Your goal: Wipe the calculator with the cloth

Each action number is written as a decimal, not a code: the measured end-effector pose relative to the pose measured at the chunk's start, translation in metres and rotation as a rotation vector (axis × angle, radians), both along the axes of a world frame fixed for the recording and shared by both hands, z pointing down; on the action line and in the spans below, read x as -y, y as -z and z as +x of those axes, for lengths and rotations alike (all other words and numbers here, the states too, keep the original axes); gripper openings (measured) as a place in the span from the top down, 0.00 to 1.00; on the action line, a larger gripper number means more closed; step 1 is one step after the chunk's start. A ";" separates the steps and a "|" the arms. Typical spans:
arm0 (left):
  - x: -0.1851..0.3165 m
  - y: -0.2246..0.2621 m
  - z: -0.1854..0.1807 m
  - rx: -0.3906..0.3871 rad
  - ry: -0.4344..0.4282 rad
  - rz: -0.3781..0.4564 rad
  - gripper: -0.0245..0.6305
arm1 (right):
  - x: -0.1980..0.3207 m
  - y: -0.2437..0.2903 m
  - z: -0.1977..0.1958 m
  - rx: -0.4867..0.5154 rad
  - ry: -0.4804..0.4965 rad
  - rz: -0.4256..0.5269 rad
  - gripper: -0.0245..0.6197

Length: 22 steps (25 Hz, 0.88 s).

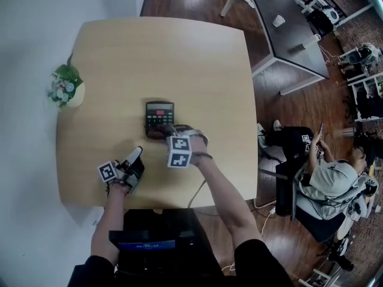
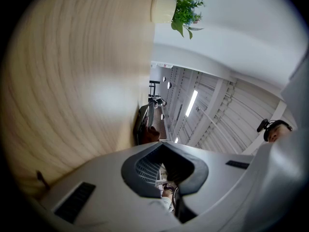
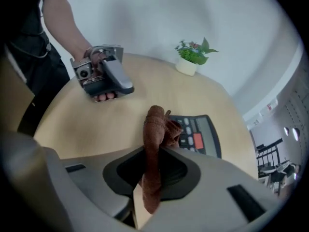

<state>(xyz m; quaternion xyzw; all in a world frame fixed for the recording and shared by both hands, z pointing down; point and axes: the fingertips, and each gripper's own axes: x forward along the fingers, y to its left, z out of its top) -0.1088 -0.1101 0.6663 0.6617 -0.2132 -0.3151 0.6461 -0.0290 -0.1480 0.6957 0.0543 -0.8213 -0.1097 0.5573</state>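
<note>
A dark calculator (image 1: 159, 115) lies near the middle of the round wooden table (image 1: 119, 58). My right gripper (image 1: 163, 133) is shut on a brown cloth (image 3: 155, 139), whose bunched end rests on the near edge of the calculator (image 3: 200, 135). In the right gripper view the cloth hangs pinched between the jaws and covers the lower keys. My left gripper (image 1: 137, 154) sits to the left of it near the table's front edge, its jaws shut with nothing between them; the same gripper (image 3: 104, 74) shows in the right gripper view.
A small potted plant (image 1: 64, 87) stands at the table's left rim, also seen as the plant (image 2: 181, 11). A grey desk (image 1: 287, 28) stands behind to the right. A seated person (image 1: 323, 172) is at the right on the wooden floor.
</note>
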 end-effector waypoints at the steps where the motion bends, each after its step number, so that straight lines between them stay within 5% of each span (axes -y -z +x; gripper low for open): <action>1: 0.000 -0.001 0.000 0.001 0.000 0.001 0.96 | -0.014 -0.003 0.002 -0.012 0.027 -0.027 0.86; 4: 0.000 -0.002 0.000 0.002 -0.001 0.001 0.96 | -0.045 -0.007 0.011 -0.011 0.069 -0.132 0.86; 6: 0.000 -0.001 0.000 0.001 -0.001 0.001 0.96 | -0.037 0.003 0.018 0.048 0.013 -0.150 0.86; 13: 0.002 -0.001 -0.001 -0.004 0.004 0.004 0.96 | 0.106 0.052 0.047 0.208 -0.377 0.140 0.86; 22: 0.002 -0.002 -0.001 0.006 0.001 0.004 0.96 | 0.060 0.010 0.032 0.094 -0.255 0.059 0.86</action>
